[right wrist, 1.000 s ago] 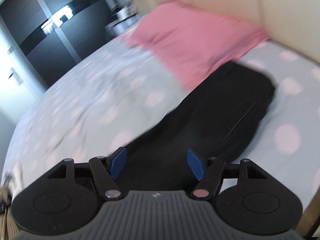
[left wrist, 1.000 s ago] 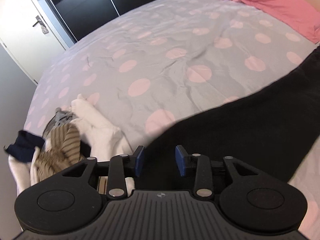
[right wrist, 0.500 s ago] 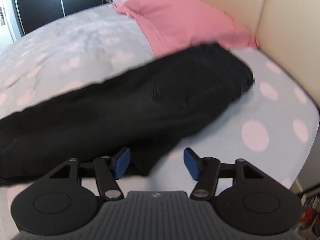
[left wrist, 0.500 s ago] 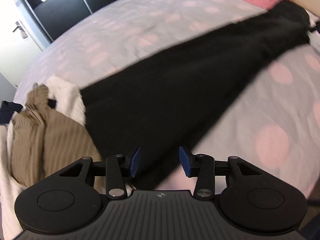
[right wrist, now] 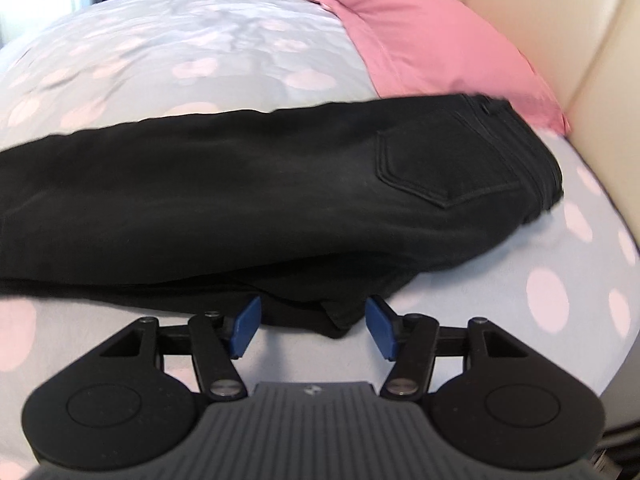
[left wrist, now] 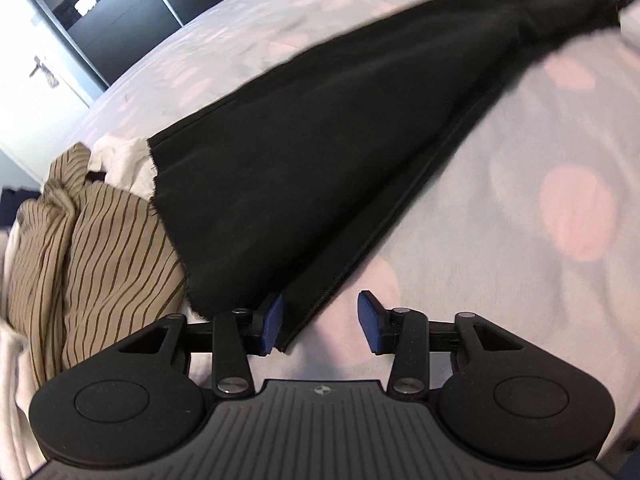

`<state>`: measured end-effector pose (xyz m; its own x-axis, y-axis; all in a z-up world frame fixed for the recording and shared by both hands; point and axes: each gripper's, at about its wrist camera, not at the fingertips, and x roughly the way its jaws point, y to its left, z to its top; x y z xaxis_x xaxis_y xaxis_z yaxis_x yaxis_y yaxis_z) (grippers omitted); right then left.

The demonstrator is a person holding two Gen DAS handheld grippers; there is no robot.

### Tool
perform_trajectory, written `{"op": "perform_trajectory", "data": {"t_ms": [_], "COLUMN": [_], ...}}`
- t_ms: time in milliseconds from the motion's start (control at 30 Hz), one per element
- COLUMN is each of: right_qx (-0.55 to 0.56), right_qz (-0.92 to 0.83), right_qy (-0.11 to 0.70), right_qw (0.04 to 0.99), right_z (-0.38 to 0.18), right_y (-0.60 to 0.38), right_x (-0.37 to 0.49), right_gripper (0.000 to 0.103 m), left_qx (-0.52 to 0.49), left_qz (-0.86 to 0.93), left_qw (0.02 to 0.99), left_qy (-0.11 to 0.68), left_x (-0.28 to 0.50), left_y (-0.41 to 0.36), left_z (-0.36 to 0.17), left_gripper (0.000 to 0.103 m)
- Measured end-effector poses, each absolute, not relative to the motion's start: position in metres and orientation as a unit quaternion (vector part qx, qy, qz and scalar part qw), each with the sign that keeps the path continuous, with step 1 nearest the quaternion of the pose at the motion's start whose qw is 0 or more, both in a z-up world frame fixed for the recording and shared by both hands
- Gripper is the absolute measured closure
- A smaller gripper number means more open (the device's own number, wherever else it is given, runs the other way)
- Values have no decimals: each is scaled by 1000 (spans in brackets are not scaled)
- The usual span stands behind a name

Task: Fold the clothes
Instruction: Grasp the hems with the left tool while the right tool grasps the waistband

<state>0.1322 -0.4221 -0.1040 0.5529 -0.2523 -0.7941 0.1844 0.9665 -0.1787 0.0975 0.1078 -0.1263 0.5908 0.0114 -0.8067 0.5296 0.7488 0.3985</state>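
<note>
Left wrist view: black denim trousers (left wrist: 340, 152) laid across the pink-dotted grey bedspread (left wrist: 500, 240).
Left gripper (left wrist: 320, 318) is closing, hem corner between its pads, unpinched; right gripper (right wrist: 312, 326) spread around the crotch fold.

I read no text, label, brand or number anywhere; only small emblem on each gripper body, too small to make out.

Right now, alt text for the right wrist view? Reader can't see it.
Black trousers lie lengthwise across a pale bed cover with pink dots, back pocket up and waistband to the right. The right gripper sits low at their near edge, blue pads apart with a fold of fabric between them, not pinched. A pink pillow lies behind, against a cream headboard.
</note>
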Motion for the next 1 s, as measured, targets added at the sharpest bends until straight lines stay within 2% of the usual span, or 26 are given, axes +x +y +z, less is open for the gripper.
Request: {"op": "perform_trajectory", "data": {"t_ms": [167,267,367,667,700,733,767,867,1000], "right_qx": [-119,-123,-116,-207,-221,-235,-250,-218,-159], "right_qz": [-136,-146,-147,-143,-143,-149,-157,-174,-192], "right_qy": [464,460,441,439,438,438,439,420,390], "right_qw": [867,867,878,863,860,855,849,863,886], "right_z": [-119,-126,-125,-144,-147,-148,-149,-128,-92], "right_y": [-416,-421,-424,-403,-399,-396,-393,-401,-416], "right_x": [129,128,130,150,152,153,153,146,128], "right_gripper": [45,52,55,57,65,73,87,92,93], "left_qx": [343,348,345,355,357,360,365,390,415], "left_qz": [-141,-139,-138,-136,-137,-138,-139,-132,-125], "left_qw": [829,828,830,829,828,826,823,815,806], "left_qy": [419,417,416,410,411,411,411,407,403], "left_x": [101,102,106,111,111,111,111,107,103], "left_y": [101,100,101,97,97,96,95,89,87], "left_z": [-136,-138,-139,-146,-146,-146,-145,-145,-145], "left_gripper": [75,75,75,75,75,80,83,90,91]}}
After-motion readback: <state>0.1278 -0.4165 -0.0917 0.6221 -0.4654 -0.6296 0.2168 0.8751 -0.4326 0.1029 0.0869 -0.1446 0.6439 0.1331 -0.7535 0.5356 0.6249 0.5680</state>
